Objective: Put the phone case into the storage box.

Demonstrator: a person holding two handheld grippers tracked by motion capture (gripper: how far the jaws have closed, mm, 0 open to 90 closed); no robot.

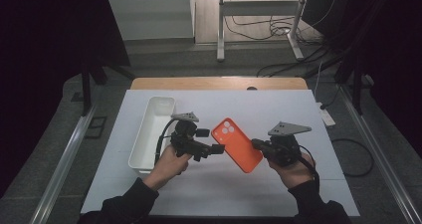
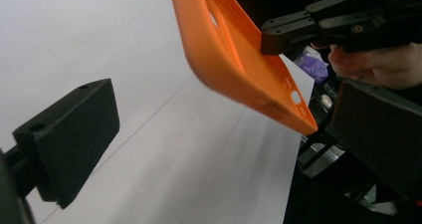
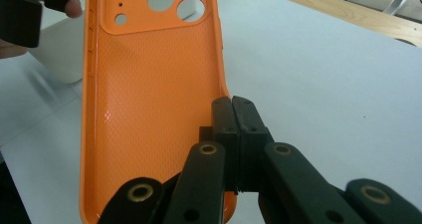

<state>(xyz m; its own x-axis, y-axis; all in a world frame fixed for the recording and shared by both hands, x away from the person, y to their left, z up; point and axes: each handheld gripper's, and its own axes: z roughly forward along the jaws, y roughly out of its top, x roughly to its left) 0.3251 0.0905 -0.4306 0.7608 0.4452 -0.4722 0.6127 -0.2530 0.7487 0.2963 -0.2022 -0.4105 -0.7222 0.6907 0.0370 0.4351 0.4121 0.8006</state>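
An orange phone case (image 1: 236,144) hangs above the white table top, tilted, with its camera cut-outs toward the far left. My right gripper (image 1: 257,145) is shut on the case's right edge; in the right gripper view its jaws (image 3: 233,109) meet on the rim of the case (image 3: 149,99), whose textured inside faces the camera. My left gripper (image 1: 211,141) stands open just left of the case. In the left gripper view its two pads (image 2: 69,139) are wide apart, and the case (image 2: 234,59) hangs ahead of them, untouched by either.
A long white tray (image 1: 152,129) stands at the left of the white table cover (image 1: 278,109), close behind the left hand. A wooden table edge (image 1: 219,82) runs along the back. Beyond it are metal frame legs and cables on the floor.
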